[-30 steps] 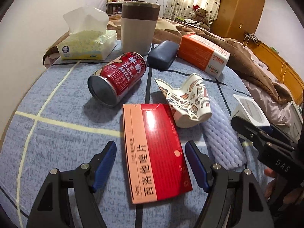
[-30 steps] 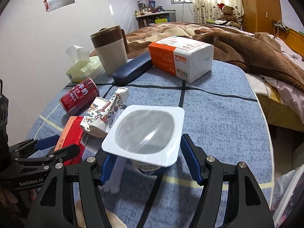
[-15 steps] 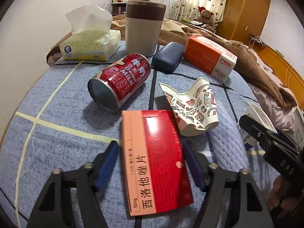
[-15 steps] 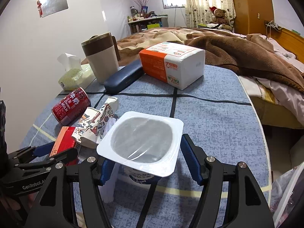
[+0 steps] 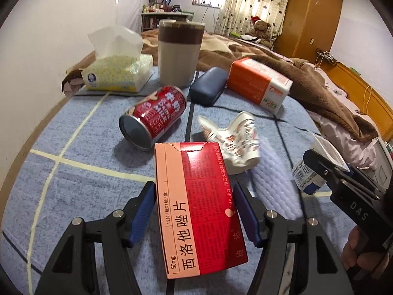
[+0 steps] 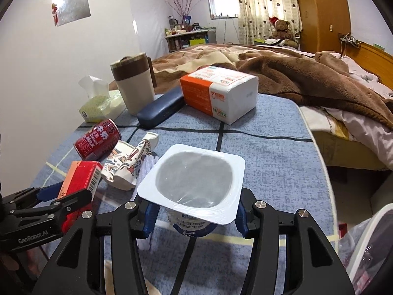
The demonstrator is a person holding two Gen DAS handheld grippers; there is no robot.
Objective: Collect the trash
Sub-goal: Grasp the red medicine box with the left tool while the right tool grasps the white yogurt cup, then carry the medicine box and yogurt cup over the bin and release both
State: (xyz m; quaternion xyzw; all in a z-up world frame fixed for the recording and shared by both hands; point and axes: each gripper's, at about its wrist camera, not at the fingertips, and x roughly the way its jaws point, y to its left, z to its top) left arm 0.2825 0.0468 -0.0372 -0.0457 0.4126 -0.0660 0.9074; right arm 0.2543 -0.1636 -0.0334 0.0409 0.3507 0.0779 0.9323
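Closing on stuff w/ both: left tool point(image 5: 194, 211) jaws just clamped the red medicine box point(image 5: 196, 204), now tilted off the worktop point(image 5: 73, 172). Right tool point(image 6: 192, 217) just squeezed onto the yogurt cup point(image 6: 194, 184). Both ready for the trash imo.

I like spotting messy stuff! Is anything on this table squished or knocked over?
Yes. The paper cup in the middle of the table is crushed flat and lying down. Next to it, the red milk can is tipped on its side instead of standing. The brown-topped tumbler behind them stands upright.
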